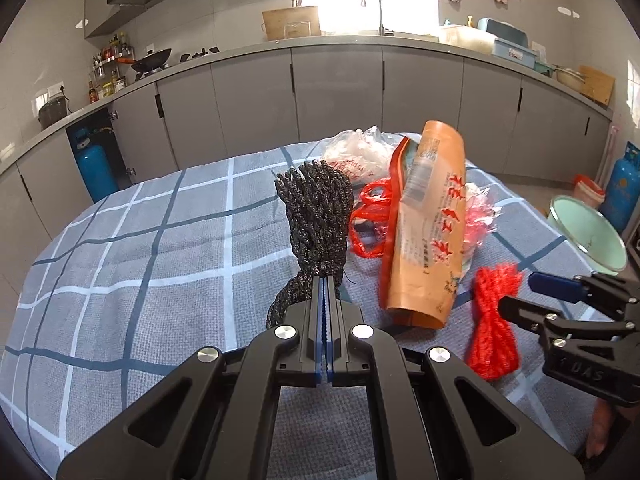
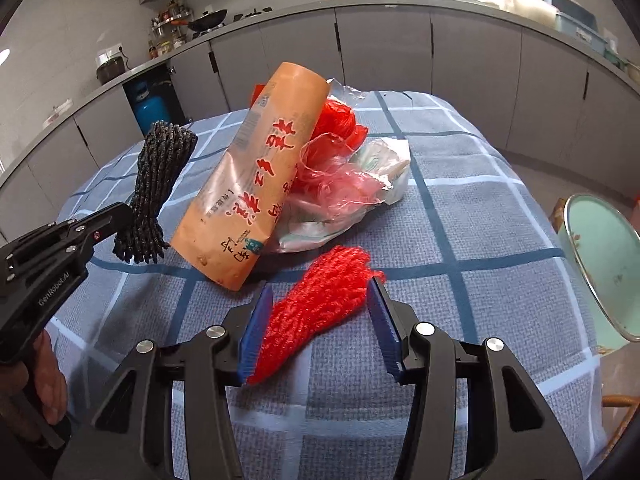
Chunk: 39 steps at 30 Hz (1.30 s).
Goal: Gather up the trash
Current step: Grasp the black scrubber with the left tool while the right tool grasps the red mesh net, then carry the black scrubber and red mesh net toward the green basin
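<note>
Trash lies heaped on a table covered with a blue checked cloth (image 2: 460,216). Taking the tall orange packet (image 2: 248,184) as the landmark: it stands tilted near the middle of the cloth, leaning back against a pile of crumpled clear and pink plastic bags (image 2: 344,188). Behind the packet's upper end, to its right, sits a wad of red netting (image 2: 336,120). Left of the packet hangs a black mesh bundle (image 1: 316,216), raised off the cloth. The left gripper (image 1: 325,280) has its two fingers pressed together on the narrow lower end of that black bundle, with the rest standing up above the tips. In front of the packet and to its right, a red mesh bundle (image 2: 320,308) lies flat on the cloth. The right gripper (image 2: 320,292) is spread wide around it, one blue pad (image 2: 256,320) touching the bundle's left side, the other pad off to the right with a gap. Well to the right of the packet, beyond the table edge, a pale green basin (image 2: 604,260) stands.
</note>
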Motion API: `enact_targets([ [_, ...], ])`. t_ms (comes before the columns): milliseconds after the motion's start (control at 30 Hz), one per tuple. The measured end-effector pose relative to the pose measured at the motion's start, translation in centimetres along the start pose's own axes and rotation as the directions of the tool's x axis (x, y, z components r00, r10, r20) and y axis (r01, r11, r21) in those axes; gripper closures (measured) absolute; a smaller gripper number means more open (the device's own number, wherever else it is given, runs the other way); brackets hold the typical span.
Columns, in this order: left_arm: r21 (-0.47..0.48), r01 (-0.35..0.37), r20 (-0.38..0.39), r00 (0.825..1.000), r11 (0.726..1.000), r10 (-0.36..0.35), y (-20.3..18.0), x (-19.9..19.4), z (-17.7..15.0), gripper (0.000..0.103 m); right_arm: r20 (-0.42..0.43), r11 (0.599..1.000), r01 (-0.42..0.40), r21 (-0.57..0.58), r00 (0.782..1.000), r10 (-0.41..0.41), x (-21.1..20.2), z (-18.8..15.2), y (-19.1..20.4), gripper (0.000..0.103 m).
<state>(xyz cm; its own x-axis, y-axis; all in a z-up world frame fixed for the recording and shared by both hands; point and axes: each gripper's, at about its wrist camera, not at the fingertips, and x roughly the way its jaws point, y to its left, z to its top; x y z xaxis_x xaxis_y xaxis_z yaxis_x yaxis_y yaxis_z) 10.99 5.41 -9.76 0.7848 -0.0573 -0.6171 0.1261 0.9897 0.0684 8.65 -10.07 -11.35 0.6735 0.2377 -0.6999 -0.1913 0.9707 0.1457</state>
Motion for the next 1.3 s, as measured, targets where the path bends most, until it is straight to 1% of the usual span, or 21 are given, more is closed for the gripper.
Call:
enact_targets([
  [100, -0.008, -0.003, -0.013, 1.000, 1.000, 0.002, 0.2, 0.4, -0.4, 0.102, -0.030, 0.999, 0.031, -0.033, 0.999, -0.032, 1.0, -0.1, 0.9, 0.054],
  [200, -0.011, -0.010, -0.027, 1.000, 1.000, 0.010, 0.3, 1.0, -0.8, 0.102, -0.064, 0.998, 0.042, -0.042, 0.997, -0.044, 2.4, -0.6, 1.1, 0.055],
  [233, -0.012, -0.010, -0.033, 0.999, 1.000, 0.010, 0.3, 1.2, -1.0, 0.102, -0.070, 0.998, 0.035, -0.043, 0.997, -0.038, 2.7, -0.8, 1.2, 0.063],
  [267, -0.009, -0.012, -0.034, 0.999, 1.000, 0.012, 0.2, 1.2, -1.1, 0.102, -0.069, 0.999, 0.026, -0.045, 0.997, -0.029, 2.7, -1.0, 1.2, 0.067],
  [300, -0.007, -0.013, -0.034, 0.999, 1.000, 0.012, 0.2, 1.2, -1.1, 0.102, -0.064, 0.998, 0.024, -0.057, 0.998, -0.027, 2.5, -1.0, 1.4, 0.078],
  [333, -0.006, -0.012, -0.030, 0.999, 1.000, 0.012, 0.1, 1.1, -1.1, 0.102, -0.060, 0.997, 0.023, -0.069, 0.998, -0.027, 2.3, -0.9, 1.7, 0.086],
  [367, -0.005, -0.012, -0.025, 1.000, 1.000, 0.012, 0.1, 0.9, -1.0, 0.102, -0.058, 0.997, 0.022, -0.074, 0.998, -0.026, 2.1, -0.9, 1.8, 0.089],
  [400, -0.004, -0.014, -0.016, 1.000, 1.000, 0.014, 0.0, 0.6, -0.8, 0.102, -0.054, 0.997, 0.013, -0.074, 0.998, -0.017, 1.8, -0.9, 1.7, 0.096],
  [433, -0.003, -0.015, -0.008, 1.000, 1.000, 0.015, 0.0, 0.4, -0.7, 0.102, -0.050, 0.998, 0.008, -0.070, 0.999, -0.011, 1.5, -0.9, 1.7, 0.099],
  [467, -0.002, -0.016, -0.003, 1.000, 1.000, 0.016, 0.0, 0.2, -0.6, 0.102, -0.046, 0.998, 0.006, -0.068, 0.999, -0.009, 1.3, -0.9, 1.7, 0.101],
  [667, 0.010, -0.013, 0.041, 0.999, 1.000, 0.012, -0.7, -1.6, 0.6, 0.102, -0.009, 0.999, 0.005, -0.045, 1.000, -0.006, -0.4, -0.6, 0.7, 0.101],
  [867, 0.035, 0.008, 0.086, 0.996, 0.999, -0.011, -2.1, -3.6, 2.2, 0.102, 0.034, 0.999, 0.015, -0.032, 0.999, -0.014, -2.5, -0.1, -0.6, 0.101],
  [1067, 0.096, 0.056, 0.115, 0.991, 0.994, -0.067, -5.4, -4.3, 3.9, 0.102, 0.082, 0.998, 0.062, -0.004, 0.995, -0.061, -4.3, 0.4, -3.0, 0.101],
  [1300, 0.173, 0.124, 0.138, 0.979, 0.977, -0.148, -10.3, -3.9, 5.9, 0.102, 0.127, 0.989, 0.130, 0.068, 0.982, -0.138, -6.2, 1.1, -7.6, 0.101],
])
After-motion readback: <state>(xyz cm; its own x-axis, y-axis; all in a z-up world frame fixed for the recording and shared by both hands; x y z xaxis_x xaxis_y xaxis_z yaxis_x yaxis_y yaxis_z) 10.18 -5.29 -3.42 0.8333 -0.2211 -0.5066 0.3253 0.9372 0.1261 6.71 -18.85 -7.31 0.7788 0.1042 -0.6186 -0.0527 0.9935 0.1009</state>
